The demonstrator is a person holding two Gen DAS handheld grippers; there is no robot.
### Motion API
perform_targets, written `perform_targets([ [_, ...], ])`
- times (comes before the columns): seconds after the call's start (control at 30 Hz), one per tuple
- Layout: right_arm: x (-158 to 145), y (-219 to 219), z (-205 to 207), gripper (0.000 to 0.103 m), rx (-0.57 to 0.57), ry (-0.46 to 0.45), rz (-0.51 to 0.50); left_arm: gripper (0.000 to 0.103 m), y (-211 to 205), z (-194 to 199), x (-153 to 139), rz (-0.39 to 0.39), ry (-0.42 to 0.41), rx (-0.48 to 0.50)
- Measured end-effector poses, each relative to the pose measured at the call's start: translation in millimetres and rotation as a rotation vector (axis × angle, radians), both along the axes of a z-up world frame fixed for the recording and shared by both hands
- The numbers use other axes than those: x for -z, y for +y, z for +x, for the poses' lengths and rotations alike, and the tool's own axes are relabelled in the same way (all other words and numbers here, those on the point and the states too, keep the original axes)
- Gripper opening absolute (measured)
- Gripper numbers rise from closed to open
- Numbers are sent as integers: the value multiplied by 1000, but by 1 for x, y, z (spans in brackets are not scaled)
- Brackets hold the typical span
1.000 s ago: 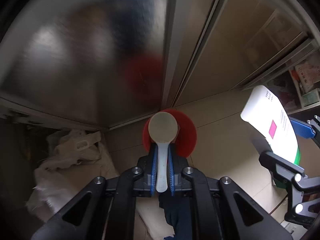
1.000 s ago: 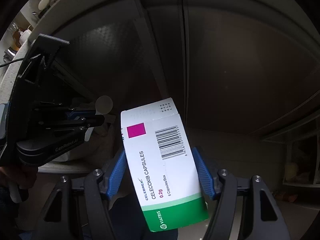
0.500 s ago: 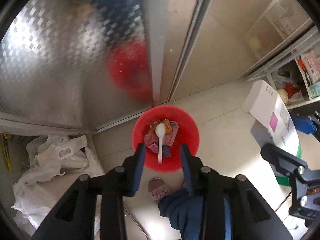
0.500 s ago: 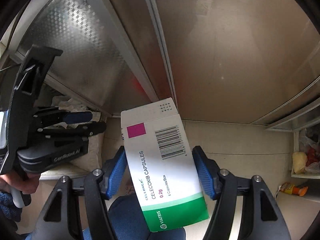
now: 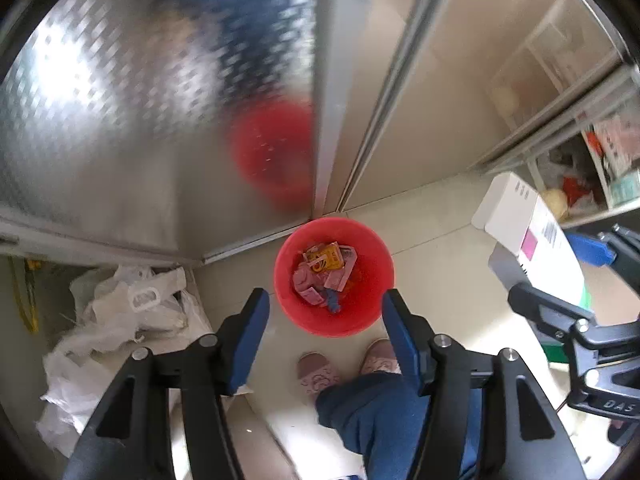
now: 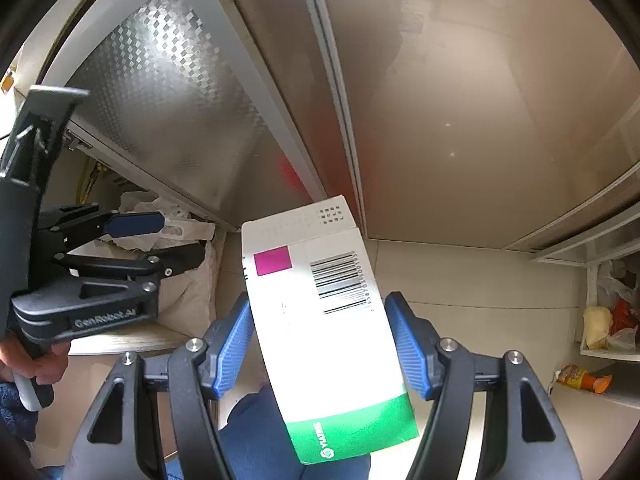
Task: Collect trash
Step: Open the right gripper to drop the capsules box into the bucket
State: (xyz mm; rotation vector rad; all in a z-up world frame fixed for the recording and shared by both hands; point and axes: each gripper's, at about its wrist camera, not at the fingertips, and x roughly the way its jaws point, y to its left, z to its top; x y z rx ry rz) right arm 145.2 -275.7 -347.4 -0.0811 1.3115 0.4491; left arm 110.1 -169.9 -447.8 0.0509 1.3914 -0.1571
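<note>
A red bin [image 5: 372, 248] stands on the tiled floor against a metal cabinet, with wrappers and scraps [image 5: 324, 276] inside. My left gripper [image 5: 325, 330] is open and empty, held above the bin's near rim. My right gripper [image 6: 320, 336] is shut on a white and green medicine box [image 6: 324, 320]. In the left wrist view the box [image 5: 524, 240] and right gripper sit to the right of the bin. In the right wrist view the left gripper [image 6: 160, 236] shows at the left with its jaws apart. The bin is hidden there.
White plastic bags [image 5: 120, 320] lie on the floor left of the bin. The person's slippers [image 5: 316, 368] and blue trouser leg [image 5: 380, 412] are just in front of it. Open shelves with packets [image 6: 600, 324] stand at the right. Metal cabinet doors [image 5: 140, 100] rise behind.
My left gripper opened and let go of the white spoon, which fell into the red bin. Both views tilted down towards the floor. The right gripper kept its hold on the box.
</note>
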Motion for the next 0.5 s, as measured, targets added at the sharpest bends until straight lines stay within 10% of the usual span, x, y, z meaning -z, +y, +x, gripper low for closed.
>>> perform_targets([
  [0.5,80,48,5,64,-170,78,-40,86,53,-11,53,52,-7,-84],
])
